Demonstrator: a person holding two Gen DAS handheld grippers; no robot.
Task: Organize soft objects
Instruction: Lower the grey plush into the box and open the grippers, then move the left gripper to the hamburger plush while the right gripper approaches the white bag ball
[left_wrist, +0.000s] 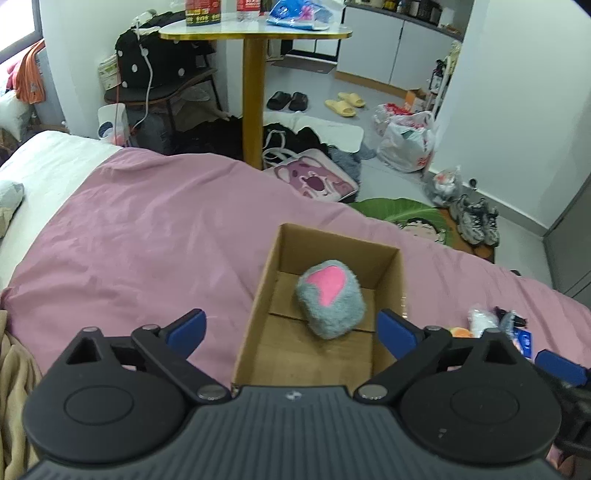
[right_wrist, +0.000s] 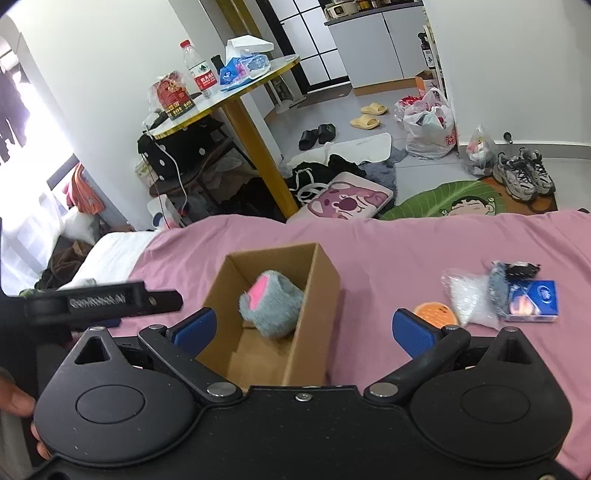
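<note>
Resting on a pink bedspread (left_wrist: 155, 229), an open cardboard box (left_wrist: 264, 291) already holds one soft object: a fluffy grey plush toy (left_wrist: 330, 299) with a pink patch, lying against the box floor near its far end. Nothing else is inside the box. The left gripper (left_wrist: 291, 326) hovers over the near end of the box with its blue-padded jaws spread wide and nothing between them. The right gripper (right_wrist: 301, 328) is likewise spread wide and empty, positioned just above the box's near right corner. On the bedspread to the right of the box, well apart from it, a small cluster of items waits: a round orange item (right_wrist: 436, 314), a clear crinkly plastic bag (right_wrist: 469, 297), a grey-blue fabric piece (right_wrist: 496, 290), a small dark item (right_wrist: 521, 269), and a blue packet (right_wrist: 533, 301). Judging from this, the task looks early on: one item is stowed and several remain outside the box.
</note>
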